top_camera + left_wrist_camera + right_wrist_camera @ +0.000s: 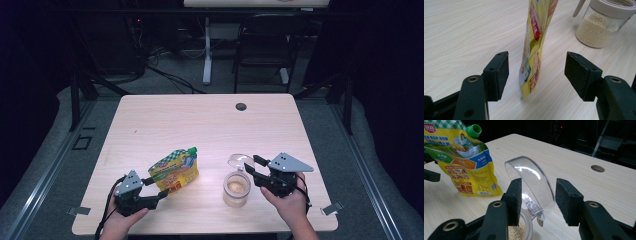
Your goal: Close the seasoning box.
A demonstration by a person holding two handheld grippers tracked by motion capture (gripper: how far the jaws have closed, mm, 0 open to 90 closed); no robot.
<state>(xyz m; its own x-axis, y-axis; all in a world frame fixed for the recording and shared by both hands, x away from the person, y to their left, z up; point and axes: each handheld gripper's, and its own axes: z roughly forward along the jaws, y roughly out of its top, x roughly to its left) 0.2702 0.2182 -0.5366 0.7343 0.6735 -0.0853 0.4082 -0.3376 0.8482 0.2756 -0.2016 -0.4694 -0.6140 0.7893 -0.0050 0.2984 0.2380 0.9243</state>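
Pouch [174,171] stands upright on bench [200,125], between spread jaws of left gripper [536,75], untouched. Jar [236,189] just right of it; its raised clear lid [531,185] sits between right gripper's [537,201] spread jaws

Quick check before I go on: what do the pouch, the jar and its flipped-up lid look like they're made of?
Pouch: thin glossy printed plastic film, creased, with a hard green plastic spout. Jar: clear and smooth, glass or rigid plastic, I can't tell which; pale grains show through. Lid: clear hard plastic, likely, with sharp highlights, hinged on an off-white matte collar.
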